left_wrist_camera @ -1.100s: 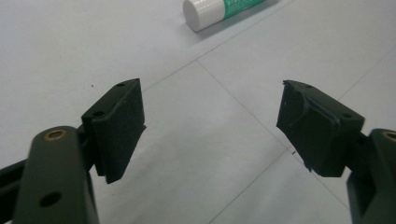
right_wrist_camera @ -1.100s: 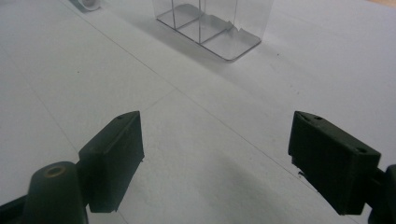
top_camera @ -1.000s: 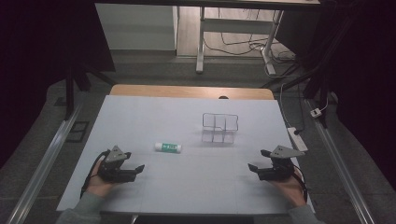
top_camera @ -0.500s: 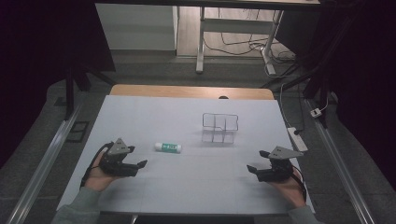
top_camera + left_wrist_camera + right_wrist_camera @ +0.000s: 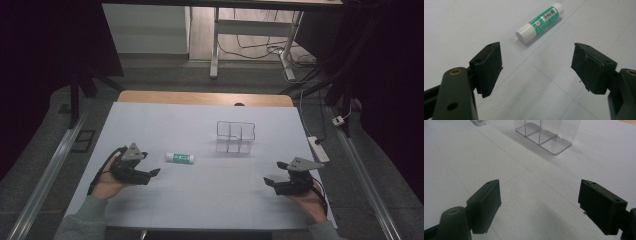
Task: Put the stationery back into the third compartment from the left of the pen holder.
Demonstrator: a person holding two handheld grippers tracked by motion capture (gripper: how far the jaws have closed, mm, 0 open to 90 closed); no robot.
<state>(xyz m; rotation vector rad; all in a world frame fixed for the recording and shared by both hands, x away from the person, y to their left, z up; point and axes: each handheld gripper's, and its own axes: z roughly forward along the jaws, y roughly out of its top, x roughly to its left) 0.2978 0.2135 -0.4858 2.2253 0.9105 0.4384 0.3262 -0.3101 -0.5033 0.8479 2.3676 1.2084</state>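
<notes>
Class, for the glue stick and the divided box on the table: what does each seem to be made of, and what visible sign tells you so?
Glue stick: probably smooth white plastic, wrapped in a glossy green printed label with a barcode; the cap shows a soft sheen.
Divided box: clear, hard plastic, perhaps acrylic; the table shows straight through its walls, and the edges catch light. Glass cannot be ruled out.

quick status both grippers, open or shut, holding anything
Left gripper: open, holding nothing, glue stick lies ahead of it.
Right gripper: open, holding nothing, clear organizer farther ahead.
</notes>
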